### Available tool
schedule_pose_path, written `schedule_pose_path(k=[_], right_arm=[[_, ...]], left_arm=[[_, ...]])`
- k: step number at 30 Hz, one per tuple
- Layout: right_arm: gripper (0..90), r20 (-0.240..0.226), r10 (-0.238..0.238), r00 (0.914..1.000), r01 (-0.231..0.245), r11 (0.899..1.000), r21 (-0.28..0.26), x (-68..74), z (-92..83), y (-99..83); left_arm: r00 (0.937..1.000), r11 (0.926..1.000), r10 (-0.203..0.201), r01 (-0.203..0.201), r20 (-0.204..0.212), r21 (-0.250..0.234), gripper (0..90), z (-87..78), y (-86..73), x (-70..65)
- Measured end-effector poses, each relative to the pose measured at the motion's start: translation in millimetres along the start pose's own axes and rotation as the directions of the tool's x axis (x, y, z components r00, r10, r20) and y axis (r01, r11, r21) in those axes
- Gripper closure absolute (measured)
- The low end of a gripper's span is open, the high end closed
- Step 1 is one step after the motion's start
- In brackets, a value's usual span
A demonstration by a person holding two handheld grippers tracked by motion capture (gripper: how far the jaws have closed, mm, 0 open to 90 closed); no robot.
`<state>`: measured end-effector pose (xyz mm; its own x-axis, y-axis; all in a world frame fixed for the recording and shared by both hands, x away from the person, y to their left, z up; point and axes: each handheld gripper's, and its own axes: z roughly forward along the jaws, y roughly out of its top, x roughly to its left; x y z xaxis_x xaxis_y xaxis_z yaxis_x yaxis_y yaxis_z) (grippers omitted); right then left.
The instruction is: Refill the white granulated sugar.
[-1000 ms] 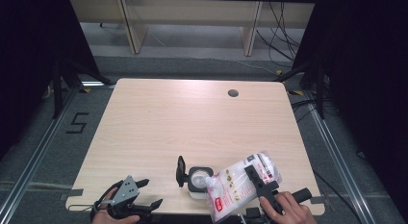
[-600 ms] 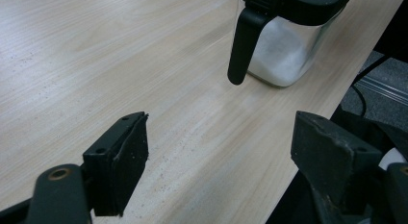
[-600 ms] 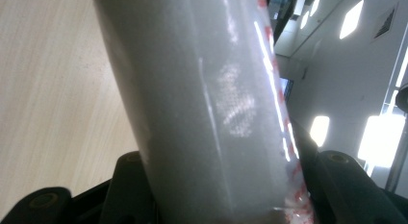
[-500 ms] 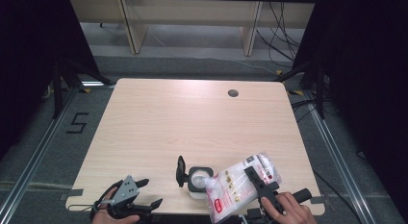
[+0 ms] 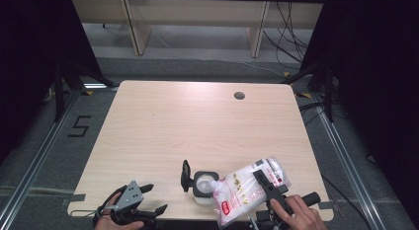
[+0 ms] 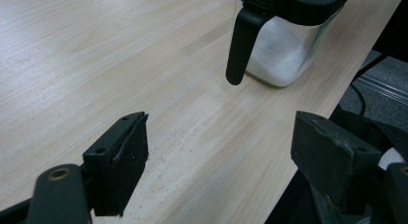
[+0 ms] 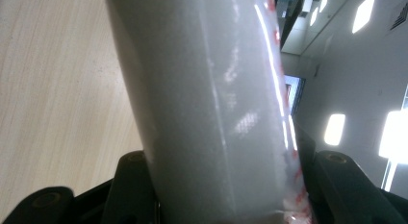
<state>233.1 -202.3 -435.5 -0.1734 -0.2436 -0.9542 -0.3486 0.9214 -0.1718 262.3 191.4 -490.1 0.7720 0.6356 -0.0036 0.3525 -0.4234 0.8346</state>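
My right gripper (image 5: 259, 182) is shut on a clear plastic bag of white powder with red print (image 5: 247, 189), held tilted above the table's front right. The bag's low corner reaches over a small clear container (image 5: 204, 185) with a black rim, whose black lid (image 5: 186, 175) stands flipped up on its left. In the right gripper view the bag (image 7: 211, 104) runs up between the jaws of the right gripper (image 7: 216, 188). The container (image 6: 284, 46) holds white powder. My left gripper (image 5: 155, 198) rests at the front left edge, and in its own view the left gripper (image 6: 226, 152) stands open with nothing between its jaws.
The light wooden table (image 5: 173, 126) has a round cable hole (image 5: 239, 95) near its far right. Beyond the far edge stands low shelving (image 5: 197, 22), with cables (image 5: 291, 37) on the floor to the right. Dark frames flank both sides.
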Motion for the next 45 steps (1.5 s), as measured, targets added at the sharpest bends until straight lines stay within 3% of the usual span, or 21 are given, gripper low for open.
schedule_pose_path(k=[1, 2, 3, 4, 5, 6, 7, 9, 11, 12, 15, 16, 17, 20, 22, 23, 26, 30, 41, 42, 45], right_arm=[[54.1, 0.001, -0.014, 0.9999, 0.014, 1.000, -0.004, -0.9, 0.3, -0.5], [54.1, 0.000, -0.027, 0.9996, 0.027, 1.000, -0.005, -2.0, 0.4, -0.8], [54.1, -0.001, -0.001, 1.0000, 0.001, 1.000, 0.003, -0.4, -0.1, 0.1], [54.1, 0.022, -0.026, 0.9994, 0.027, 1.000, -0.015, -1.6, 0.5, 0.2], [54.2, 0.023, -0.044, 0.9988, 0.045, 0.999, -0.013, -3.4, -0.8, 1.4], [54.3, 0.024, -0.006, 0.9997, 0.006, 1.000, -0.006, -0.6, -1.6, 1.3], [54.3, 0.020, -0.025, 0.9995, 0.025, 1.000, 0.001, -3.6, -3.0, 2.2], [54.4, 0.030, -0.004, 0.9995, 0.004, 1.000, 0.006, -3.6, -4.5, 1.5], [54.4, 0.050, -0.008, 0.9987, 0.009, 1.000, -0.021, -5.9, -4.9, 1.7], [54.5, 0.048, -0.018, 0.9987, 0.019, 0.999, -0.028, -7.1, -5.3, 1.1], [54.5, 0.034, -0.003, 0.9994, 0.004, 1.000, -0.023, -6.7, -7.4, 1.5], [54.5, 0.048, 0.011, 0.9988, -0.009, 0.999, -0.031, -4.8, -7.5, 1.6], [54.6, 0.022, 0.003, 0.9997, -0.003, 1.000, -0.019, -5.8, -9.1, 2.5], [54.6, 0.012, 0.028, 0.9995, -0.028, 0.999, -0.024, -3.8, -9.2, 3.6], [54.6, 0.012, 0.034, 0.9993, -0.034, 0.999, -0.035, -2.2, -8.8, 3.9], [54.6, 0.006, 0.047, 0.9989, -0.047, 0.998, -0.030, -1.3, -9.1, 3.6], [54.6, 0.018, 0.010, 0.9998, -0.009, 0.999, -0.034, -4.4, -8.5, 3.5], [54.7, 0.032, 0.027, 0.9991, -0.025, 0.998, -0.057, -3.6, -7.1, 2.2], [55.3, -0.024, 0.053, 0.9983, -0.054, 0.998, -0.037, 1.4, -1.8, 0.0], [55.6, -0.022, 0.030, 0.9993, -0.031, 0.999, -0.035, 1.1, -0.7, 0.0], [57.2, -0.060, 0.046, 0.9972, -0.048, 0.998, -0.035, 4.0, 2.6, -2.6]], left_arm=[[0.9995, 0.9995, -0.031, 0.031, 0.003, -0.009, 20.2, 1.0, -0.4, -1.8], [1.0000, 1.0000, 0.000, 0.000, 0.005, -0.009, 20.2, 1.2, -0.2, 0.0], [1.0000, 1.0000, 0.002, -0.002, 0.001, -0.007, 20.2, 1.0, -0.5, -0.3], [0.9999, 0.9999, 0.010, -0.010, 0.001, -0.004, 20.2, 0.5, -0.2, 0.2], [0.9999, 0.9999, -0.014, 0.014, -0.005, 0.002, 20.2, 0.2, -0.5, -0.9], [0.9995, 0.9994, -0.032, 0.032, 0.004, -0.010, 20.2, 1.0, -0.3, -1.9], [1.0000, 1.0000, -0.006, 0.006, 0.002, -0.007, 20.2, 0.7, 0.2, -0.4], [1.0000, 1.0000, 0.004, -0.004, 0.004, -0.002, 20.2, 0.5, -0.3, 0.0], [0.9993, 0.9993, -0.035, 0.036, 0.007, -0.015, 20.2, 0.7, -0.6, -2.3], [0.9999, 0.9996, -0.015, 0.015, 0.007, -0.022, 20.2, 0.9, 0.1, -0.7], [0.9992, 0.9990, -0.039, 0.039, 0.004, -0.020, 20.2, 0.7, -1.1, -2.7], [1.0000, 0.9999, 0.000, 0.000, 0.003, -0.015, 20.2, -0.4, -0.3, 0.4], [0.9994, 0.9992, -0.035, 0.035, 0.003, -0.019, 20.2, 0.2, -0.7, -1.3], [0.9989, 0.9986, -0.046, 0.046, 0.005, -0.026, 20.2, 0.8, -1.5, -2.8], [1.0000, 0.9999, -0.004, 0.004, 0.008, -0.014, 20.2, -1.0, -0.3, 0.3], [0.9991, 0.9989, -0.042, 0.042, 0.003, -0.020, 20.2, 0.3, -1.0, -1.4], [0.9990, 0.9988, -0.045, 0.045, 0.005, -0.020, 20.2, 0.5, -1.5, -2.5], [0.9994, 0.9993, -0.035, 0.035, 0.003, -0.013, 20.2, 0.8, -0.8, -1.7], [0.9996, 0.9995, -0.029, 0.029, 0.001, -0.008, 20.2, 0.4, -0.7, -1.4], [0.9997, 0.9997, -0.023, 0.023, -0.001, -0.009, 20.2, 0.6, -1.2, -1.7], [0.9998, 0.9995, -0.020, 0.020, 0.007, -0.023, 20.2, 0.8, -0.2, -1.1]])
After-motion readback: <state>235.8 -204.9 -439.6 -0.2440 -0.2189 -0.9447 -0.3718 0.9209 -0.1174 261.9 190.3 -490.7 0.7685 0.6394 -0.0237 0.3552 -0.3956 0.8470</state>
